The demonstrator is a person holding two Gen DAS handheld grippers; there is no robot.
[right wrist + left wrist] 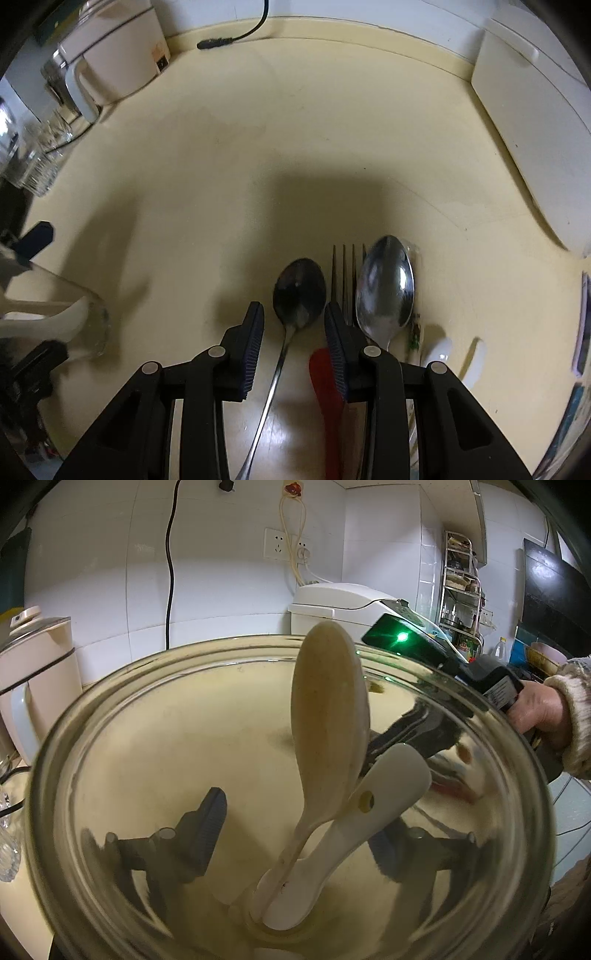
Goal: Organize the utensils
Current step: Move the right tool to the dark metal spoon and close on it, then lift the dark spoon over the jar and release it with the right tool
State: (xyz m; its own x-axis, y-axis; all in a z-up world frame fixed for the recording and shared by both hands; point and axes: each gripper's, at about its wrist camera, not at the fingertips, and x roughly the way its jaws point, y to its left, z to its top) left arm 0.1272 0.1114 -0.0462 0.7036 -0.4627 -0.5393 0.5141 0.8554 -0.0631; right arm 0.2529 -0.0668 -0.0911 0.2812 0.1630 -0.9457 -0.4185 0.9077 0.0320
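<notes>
My left gripper (pixel 299 823) is shut on a clear glass jar (pixel 110 738); its dark fingers (pixel 210 827) show through the glass on either side. A beige rice paddle (pixel 328 716) and a white rice paddle (pixel 384 786) stand in the jar. My right gripper (pixel 292 310) points down at the counter, open, astride a small dark metal spoon (pixel 299 291) whose handle runs between the fingers without touching them. To the right of that spoon lie a fork (pixel 347 273), a large shiny spoon (pixel 384 288) and a red utensil (pixel 325 391). The jar (pixel 85 325) sits at the left of that view.
The yellow counter (pixel 258 147) carries a cream electric pot (pixel 110 62) at the back left, glass cups (pixel 33 166) at the left, a white rice cooker (pixel 535 140) at the right and a black cable plug (pixel 218 42). Two white pieces (pixel 437 354) lie by the cutlery.
</notes>
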